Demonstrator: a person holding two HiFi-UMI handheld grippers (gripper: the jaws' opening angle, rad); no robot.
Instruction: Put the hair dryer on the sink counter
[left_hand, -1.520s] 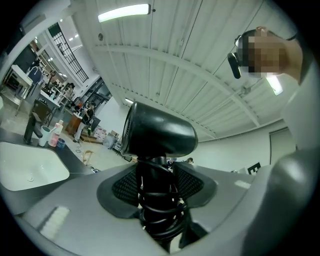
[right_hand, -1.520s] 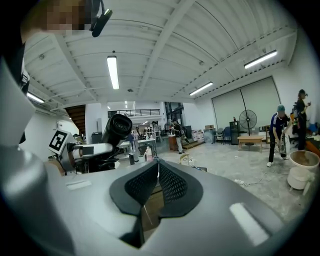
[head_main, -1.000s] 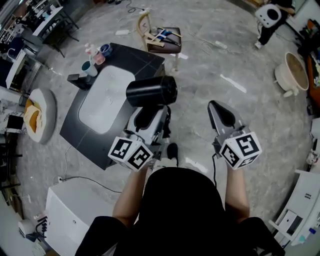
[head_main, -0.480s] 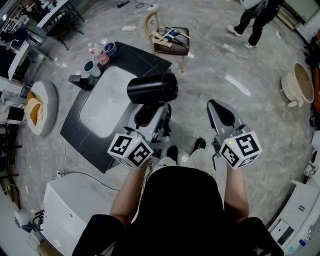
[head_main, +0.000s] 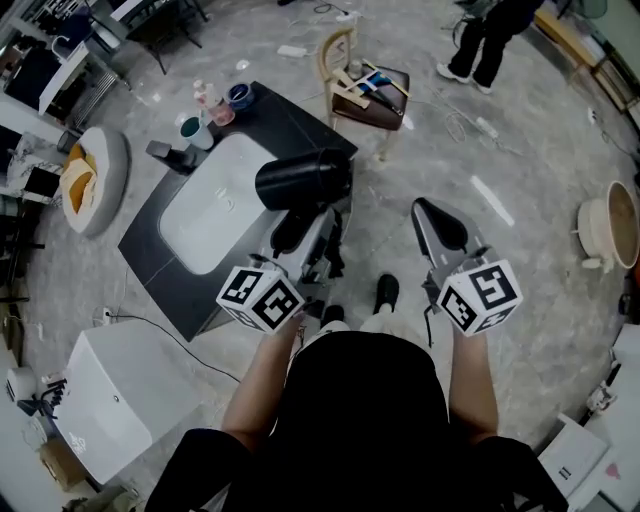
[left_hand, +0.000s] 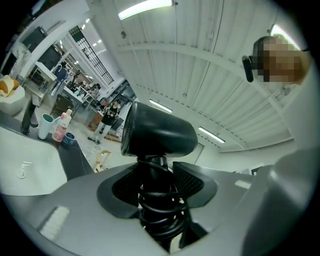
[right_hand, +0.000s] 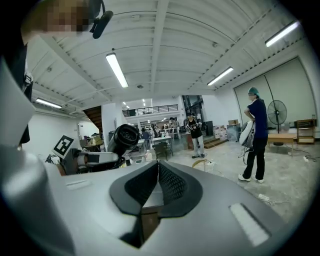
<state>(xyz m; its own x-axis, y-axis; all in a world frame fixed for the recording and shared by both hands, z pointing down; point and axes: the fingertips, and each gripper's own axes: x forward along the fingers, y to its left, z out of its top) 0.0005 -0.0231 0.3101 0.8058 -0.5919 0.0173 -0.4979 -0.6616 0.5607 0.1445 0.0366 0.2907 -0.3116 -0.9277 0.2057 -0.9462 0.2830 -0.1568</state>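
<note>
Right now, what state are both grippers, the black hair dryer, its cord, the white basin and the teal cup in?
black hair dryer: upright, held in the air, not yet on the dark sink counter.
left gripper: shut on the dryer's handle.
right gripper: shut, empty.
black cord: coiled round the handle.
white basin: empty.
teal cup: upright on the counter.

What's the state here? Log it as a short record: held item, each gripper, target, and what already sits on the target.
held item: hair dryer, cord coiled round its handle
left gripper: shut on the hair dryer's handle, barrel on top
right gripper: jaws together, empty
target: sink counter, dark top with a white basin
on counter: cup, bottle and dish at the far corner
status: hair dryer in the air, not yet set down
</note>
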